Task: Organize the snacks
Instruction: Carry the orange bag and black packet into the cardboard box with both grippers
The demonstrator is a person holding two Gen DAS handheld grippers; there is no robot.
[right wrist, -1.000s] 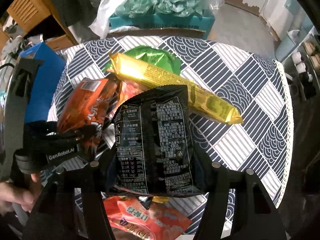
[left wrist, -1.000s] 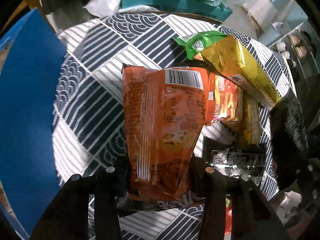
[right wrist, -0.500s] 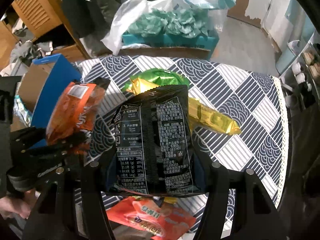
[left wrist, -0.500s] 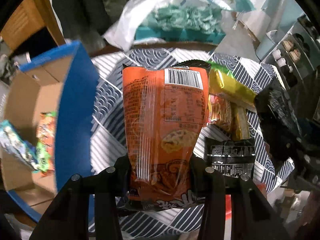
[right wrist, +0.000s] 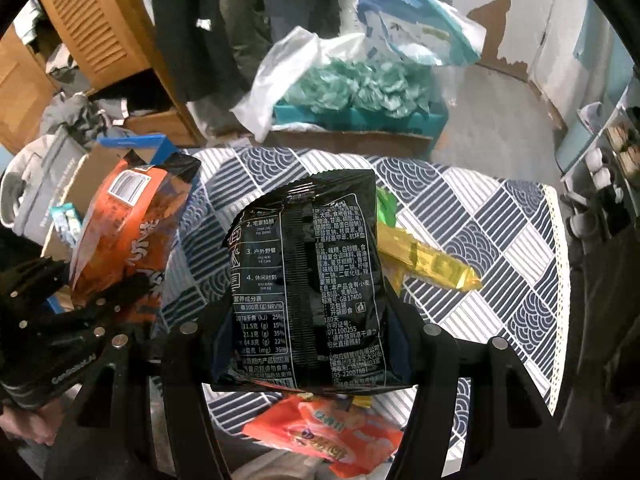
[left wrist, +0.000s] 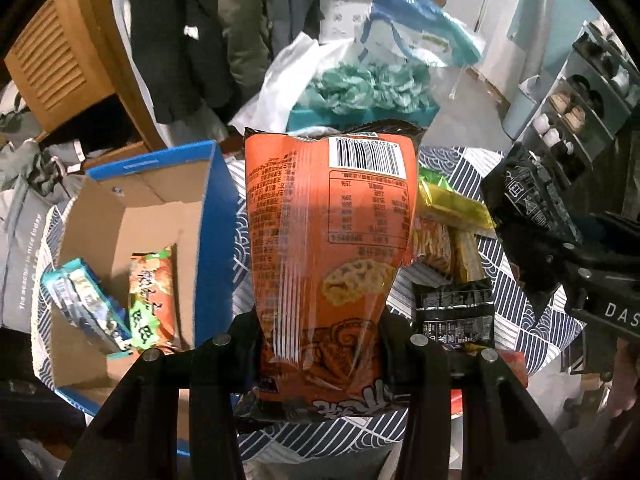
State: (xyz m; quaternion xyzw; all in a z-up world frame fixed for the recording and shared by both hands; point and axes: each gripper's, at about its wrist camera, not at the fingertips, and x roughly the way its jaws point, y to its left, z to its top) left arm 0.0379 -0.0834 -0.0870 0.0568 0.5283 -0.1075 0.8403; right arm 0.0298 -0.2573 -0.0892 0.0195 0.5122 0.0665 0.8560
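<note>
Left wrist view: left gripper (left wrist: 320,344) clamps the lower part of an orange snack bag (left wrist: 328,248), held upright at frame centre, back panel with barcode and printed table facing the camera, crimped top edge dark. At left of frame, an open cardboard box (left wrist: 216,216) with blue outer walls; its near blue wall stands just beside the bag's left edge. Inside the box lie an orange-and-green packet (left wrist: 154,296) and a teal-white packet (left wrist: 86,304), with bare cardboard floor above them. At right, on the patterned tablecloth (left wrist: 520,304), a yellow packet (left wrist: 456,204) and a small black packet (left wrist: 456,312) lie close together.

Right wrist view: right gripper (right wrist: 308,344) is closed on a black snack bag (right wrist: 308,280), upright at centre, white text on its back panel. Tablecloth at right of frame is open as far as the lace-trimmed table edge (right wrist: 560,280). A red-orange packet (right wrist: 324,432) lies at bottom centre beneath the bag. The orange bag appears at left, well clear of the black one.
</note>
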